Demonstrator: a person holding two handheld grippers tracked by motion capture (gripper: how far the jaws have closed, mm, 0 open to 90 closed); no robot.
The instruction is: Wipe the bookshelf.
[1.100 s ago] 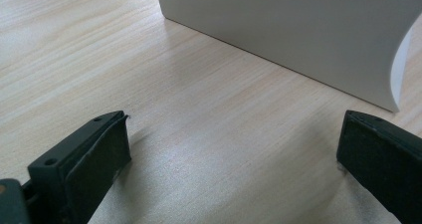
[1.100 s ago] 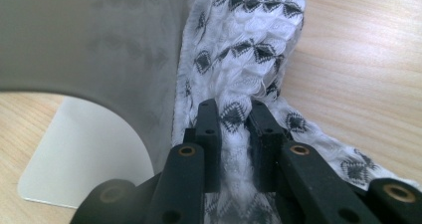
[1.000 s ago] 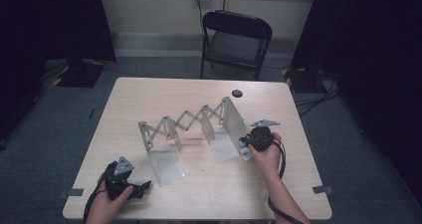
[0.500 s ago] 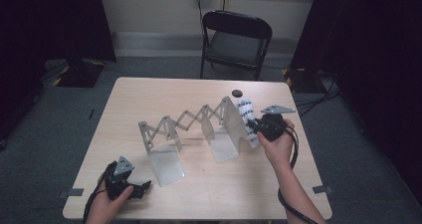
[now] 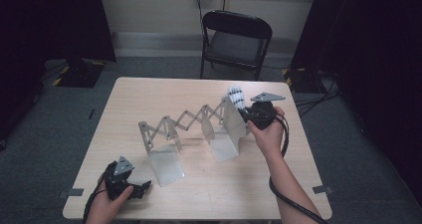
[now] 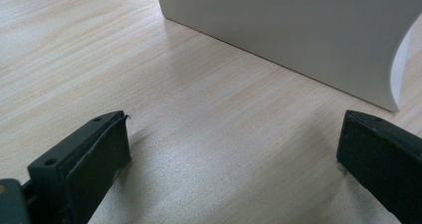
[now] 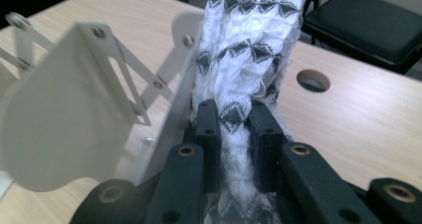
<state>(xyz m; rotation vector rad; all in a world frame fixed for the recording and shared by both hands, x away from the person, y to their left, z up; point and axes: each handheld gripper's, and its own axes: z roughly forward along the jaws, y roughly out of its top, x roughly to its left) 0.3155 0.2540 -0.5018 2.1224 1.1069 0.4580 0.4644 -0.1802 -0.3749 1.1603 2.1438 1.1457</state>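
- A white, black-patterned cloth [image 7: 249, 50] is clenched between the jaws of the right gripper [image 5: 245, 112], beside the rack's [image 5: 199, 122] right end plate.
- The left gripper [image 5: 142, 189] is rested on the table [image 5: 149, 94], jaws spread wide, nothing grasped.

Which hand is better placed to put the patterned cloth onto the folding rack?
Right: its hand-held gripper is shut on the patterned cloth beside the rack. The left hand-held gripper sits open, low on the table.

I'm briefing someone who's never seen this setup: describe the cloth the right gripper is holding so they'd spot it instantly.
Start at the wooden table and its white scissor-fold rack. At the rack's right end, the right gripper pinches a rolled cloth. It alone is soft: white knit with black diamond rows.
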